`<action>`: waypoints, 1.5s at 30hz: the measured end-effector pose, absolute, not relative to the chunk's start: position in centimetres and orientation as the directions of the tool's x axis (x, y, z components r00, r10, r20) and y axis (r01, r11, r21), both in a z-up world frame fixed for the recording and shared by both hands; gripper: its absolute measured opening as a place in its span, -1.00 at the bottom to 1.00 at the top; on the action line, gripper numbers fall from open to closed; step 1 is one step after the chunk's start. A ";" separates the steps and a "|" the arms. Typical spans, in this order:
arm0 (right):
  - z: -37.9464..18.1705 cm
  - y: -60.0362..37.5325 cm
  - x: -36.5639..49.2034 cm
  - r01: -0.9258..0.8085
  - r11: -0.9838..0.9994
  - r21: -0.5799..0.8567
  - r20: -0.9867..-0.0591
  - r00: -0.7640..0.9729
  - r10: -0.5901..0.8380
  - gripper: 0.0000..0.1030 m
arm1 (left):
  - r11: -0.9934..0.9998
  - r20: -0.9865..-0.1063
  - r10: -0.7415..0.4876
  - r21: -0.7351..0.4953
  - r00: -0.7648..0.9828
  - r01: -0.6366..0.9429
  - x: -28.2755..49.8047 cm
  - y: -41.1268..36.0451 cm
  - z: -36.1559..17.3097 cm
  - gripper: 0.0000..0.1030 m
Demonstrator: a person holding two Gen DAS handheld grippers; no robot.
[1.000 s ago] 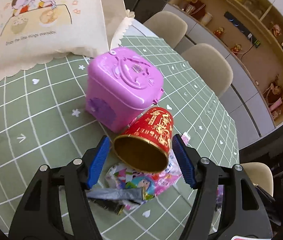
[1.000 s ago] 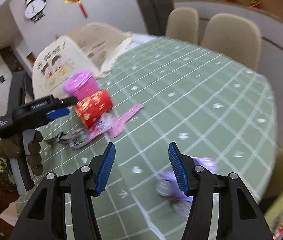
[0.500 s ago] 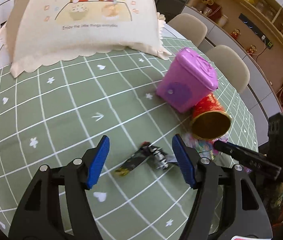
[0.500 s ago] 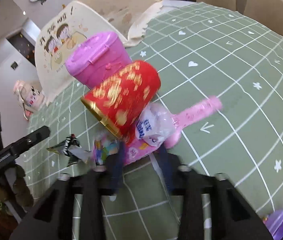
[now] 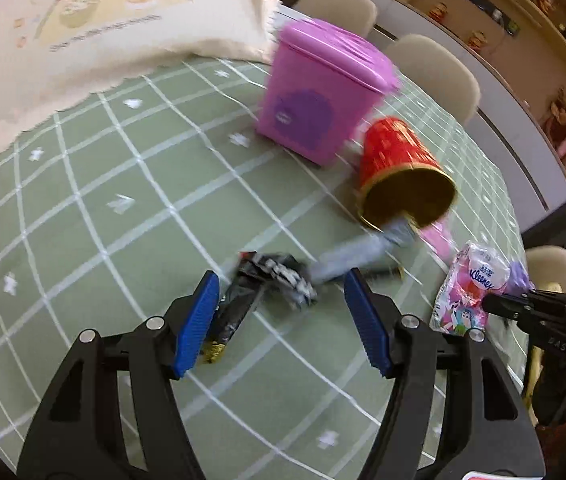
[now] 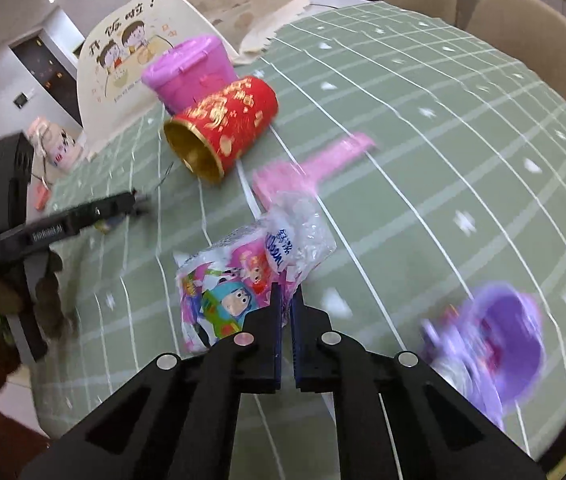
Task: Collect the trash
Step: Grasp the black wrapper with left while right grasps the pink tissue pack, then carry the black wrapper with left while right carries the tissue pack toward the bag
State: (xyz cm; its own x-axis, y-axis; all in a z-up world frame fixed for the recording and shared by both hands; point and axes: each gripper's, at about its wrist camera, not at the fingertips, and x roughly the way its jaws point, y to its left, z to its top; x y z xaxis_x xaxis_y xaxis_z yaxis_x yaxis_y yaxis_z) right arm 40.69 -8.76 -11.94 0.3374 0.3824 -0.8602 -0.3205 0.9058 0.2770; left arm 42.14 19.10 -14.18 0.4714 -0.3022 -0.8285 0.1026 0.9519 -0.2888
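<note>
My right gripper (image 6: 287,300) is shut on a colourful Kleenex tissue pack (image 6: 243,276) and holds it above the green checked tablecloth (image 6: 443,140); the pack also shows in the left wrist view (image 5: 471,292). My left gripper (image 5: 283,312) is open just above a black crumpled wrapper (image 5: 267,280), with a grey wrapper (image 5: 355,256) beyond it. A red and gold can (image 5: 399,172) lies on its side next to the pink lidded bin (image 5: 323,92).
A pink dustpan (image 6: 311,168) lies beyond the tissue pack. A purple toy (image 6: 495,336) sits at the right near the table edge. A cream food cover (image 5: 95,28) stands at the back. Beige chairs (image 5: 435,72) ring the table.
My right gripper has closed on the tissue pack and pulled it back from the can. My left gripper has moved closer over the black wrapper.
</note>
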 end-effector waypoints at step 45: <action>-13.6 -4.0 41.6 -0.250 0.927 0.280 -0.839 0.405 0.363 -0.07 | 0.972 -0.821 -0.220 -0.231 0.526 0.046 38.1 18.3 -10.7 -0.22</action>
State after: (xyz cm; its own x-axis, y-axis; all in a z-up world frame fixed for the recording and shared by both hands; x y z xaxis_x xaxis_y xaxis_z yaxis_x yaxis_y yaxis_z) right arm 41.65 -3.96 -13.58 0.4052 0.3627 -0.8392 -0.2495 0.9270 0.2801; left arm 38.14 18.26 -10.75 0.5263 -0.2196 -0.8214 0.0456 0.9720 -0.2306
